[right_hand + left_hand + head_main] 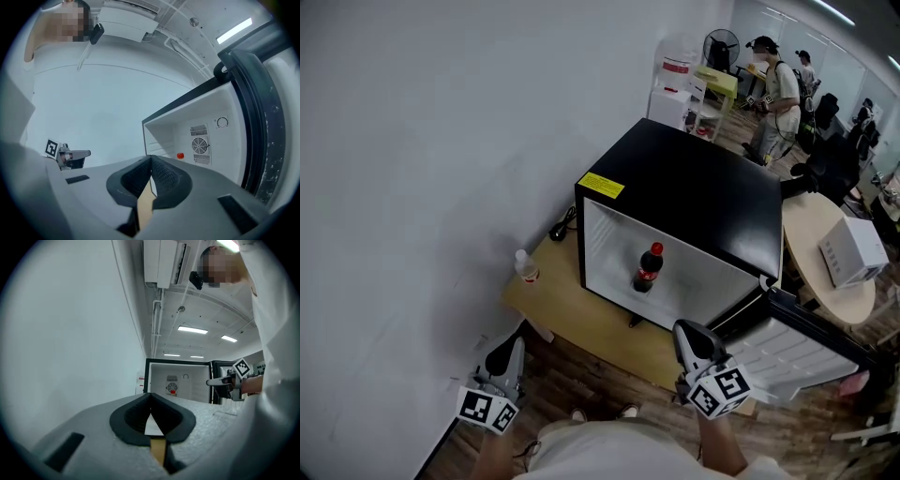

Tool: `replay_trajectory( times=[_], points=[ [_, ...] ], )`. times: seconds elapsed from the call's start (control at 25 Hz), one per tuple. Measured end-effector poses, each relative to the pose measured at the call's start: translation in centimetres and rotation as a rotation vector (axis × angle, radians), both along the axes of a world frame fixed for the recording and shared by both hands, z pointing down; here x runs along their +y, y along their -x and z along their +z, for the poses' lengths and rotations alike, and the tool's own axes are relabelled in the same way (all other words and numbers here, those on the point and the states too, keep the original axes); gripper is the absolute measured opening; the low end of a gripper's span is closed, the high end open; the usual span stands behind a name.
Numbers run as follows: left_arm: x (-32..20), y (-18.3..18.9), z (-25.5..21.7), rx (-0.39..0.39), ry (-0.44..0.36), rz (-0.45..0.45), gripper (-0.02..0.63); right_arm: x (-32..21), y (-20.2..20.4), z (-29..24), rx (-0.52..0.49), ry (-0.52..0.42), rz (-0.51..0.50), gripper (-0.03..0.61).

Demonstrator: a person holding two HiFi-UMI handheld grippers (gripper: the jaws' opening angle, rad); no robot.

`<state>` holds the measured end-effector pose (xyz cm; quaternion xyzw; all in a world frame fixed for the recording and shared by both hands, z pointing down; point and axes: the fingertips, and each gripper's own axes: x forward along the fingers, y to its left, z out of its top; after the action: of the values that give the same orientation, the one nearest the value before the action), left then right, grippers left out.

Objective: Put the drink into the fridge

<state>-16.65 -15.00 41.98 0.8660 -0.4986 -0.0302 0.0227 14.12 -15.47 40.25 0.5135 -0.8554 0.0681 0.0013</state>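
**Cola in the fridge, both grippers shut and empty**

We count one fridge (684, 187), one table (581, 314) under it, two bottles and two grippers. We also see one round table (811, 234) to the right with one white box (853, 248) on it, and a few people at the far end of the room.

We hold both grippers low in front of us, tips towards the fridge. The left gripper (517, 343) hangs off the table's near left corner, well apart from the fridge. Its own view shows its jaws pressed together with nothing between them. The right gripper (682, 329) sits just before the fridge opening, on the side of the open door (797, 347). Its jaws are closed too, and nothing is between them. Each gripper shows in the other's view, off to the side.

The cola bottle (648, 269) stands upright on the fridge floor, near the middle of the white inside. It is dark, with a red cap and a red label. From the gripper views only its red cap shows, in front of the fan grille on the back wall. The second bottle (525, 267) is clear with a red label. It stands on the table left of the fridge, apart from it.
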Motion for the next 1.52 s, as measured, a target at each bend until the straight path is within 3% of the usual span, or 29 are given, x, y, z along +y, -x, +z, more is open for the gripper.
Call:
replay_trajectory(
  times=[0.12,0.52,0.92,1.52],
  points=[
    [0.4,1.4,-0.1,-0.005,0.007,-0.022,0.015,0.5,-0.4,0.3,0.006,0.011,0.014,0.0],
    [0.3,0.4,-0.9,0.0,-0.03,0.05,0.015,1.7,1.4,0.5,0.004,0.018,0.026,0.0],
    [1.2,2.1,-0.6,-0.007,-0.033,0.096,0.015,3.7,3.8,1.4,-0.001,0.022,0.061,0.0],
    [2.4,0.6,-0.3,0.026,-0.045,0.134,0.015,5.5,3.4,1.5,0.036,0.009,0.104,0.0]
  ],
)
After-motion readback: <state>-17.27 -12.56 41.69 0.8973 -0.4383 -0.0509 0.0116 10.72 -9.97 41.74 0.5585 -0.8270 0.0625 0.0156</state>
